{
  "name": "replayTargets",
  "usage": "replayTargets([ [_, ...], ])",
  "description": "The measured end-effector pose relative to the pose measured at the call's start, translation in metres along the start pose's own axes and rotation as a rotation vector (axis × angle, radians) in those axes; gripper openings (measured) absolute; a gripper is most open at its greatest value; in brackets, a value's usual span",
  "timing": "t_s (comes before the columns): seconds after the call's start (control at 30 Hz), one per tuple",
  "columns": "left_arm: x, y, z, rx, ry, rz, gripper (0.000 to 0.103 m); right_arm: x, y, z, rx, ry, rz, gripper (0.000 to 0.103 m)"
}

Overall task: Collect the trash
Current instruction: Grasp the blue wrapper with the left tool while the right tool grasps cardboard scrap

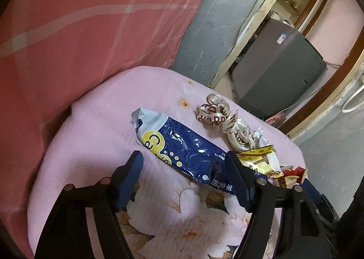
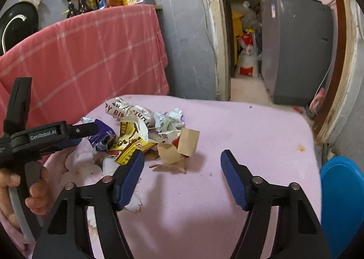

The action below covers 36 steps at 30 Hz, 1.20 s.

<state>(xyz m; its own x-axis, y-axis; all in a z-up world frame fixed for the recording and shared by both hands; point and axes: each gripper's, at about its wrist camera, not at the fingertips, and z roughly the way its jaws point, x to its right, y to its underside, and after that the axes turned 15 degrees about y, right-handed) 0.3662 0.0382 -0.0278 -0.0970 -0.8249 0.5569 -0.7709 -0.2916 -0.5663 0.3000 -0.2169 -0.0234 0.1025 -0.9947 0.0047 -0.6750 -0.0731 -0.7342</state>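
Trash is what I am after, and the nearest piece, the blue wrapper point(image 1: 182, 152), lies right between my left gripper's point(image 1: 185, 165) spread fingers. I have that gripper released, holding nothing. The wrapper's long axis runs diagonally, from its pale end up and to the left down toward the right-hand fingertip point(image 1: 236, 168), which sits over its lower end, so I judge a slight turn is needed before closing across the narrow width. Just beyond it sit the yellow wrapper point(image 1: 257, 156) and the printed ribbon point(image 1: 216, 115), all on the pink floral cloth point(image 1: 102, 134).

My right gripper point(image 2: 182, 163) is also wide open and empty, hovering low over the same cloth, with the brown paper scraps point(image 2: 179, 145) just ahead of its left fingertip point(image 2: 134, 165) and the crumpled pale paper point(image 2: 169, 119) farther back. In that view the left gripper comes in level from the side, held in a hand point(image 2: 25, 190). A blue bin point(image 2: 343, 202) stands at the right edge.
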Motion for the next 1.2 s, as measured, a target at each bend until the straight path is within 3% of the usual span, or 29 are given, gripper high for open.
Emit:
replayTargets([
  [0.1,0.004,-0.002,0.011,-0.025,-0.009,0.008,0.04,0.001,-0.001,0.001,-0.005,-0.002,0.008,0.056],
  [0.17,0.003,-0.004,0.016,-0.032,-0.007,-0.005,0.035,0.002,-0.001,0.002,-0.014,-0.008,0.013,0.047],
  [0.3,0.003,-0.006,0.024,-0.052,-0.009,-0.001,0.012,0.003,-0.002,0.007,-0.035,-0.024,0.021,0.03],
  [0.4,0.003,-0.005,0.027,-0.056,-0.01,0.007,0.003,0.005,-0.002,0.008,-0.04,-0.037,0.029,0.018],
  [0.57,0.002,0.002,0.023,-0.055,0.01,0.008,0.0,0.005,-0.001,0.005,-0.032,-0.05,0.029,0.01],
  [0.97,0.004,0.012,0.007,-0.046,0.076,0.034,0.0,0.013,0.007,-0.01,-0.011,-0.058,0.05,0.01],
  [1.0,0.002,0.012,0.006,-0.055,0.098,0.025,0.0,0.014,0.006,-0.01,-0.013,-0.053,0.052,0.012],
  [1.07,0.002,0.014,0.002,-0.058,0.115,0.007,0.0,0.016,0.004,-0.009,-0.013,-0.043,0.053,0.033],
  [1.13,0.006,0.014,-0.003,-0.058,0.108,0.032,0.0,0.02,0.0,-0.007,-0.014,-0.049,0.072,0.037],
  [1.2,0.013,0.014,-0.006,-0.056,0.11,0.056,0.009,0.023,-0.006,-0.005,-0.011,-0.053,0.089,0.037],
])
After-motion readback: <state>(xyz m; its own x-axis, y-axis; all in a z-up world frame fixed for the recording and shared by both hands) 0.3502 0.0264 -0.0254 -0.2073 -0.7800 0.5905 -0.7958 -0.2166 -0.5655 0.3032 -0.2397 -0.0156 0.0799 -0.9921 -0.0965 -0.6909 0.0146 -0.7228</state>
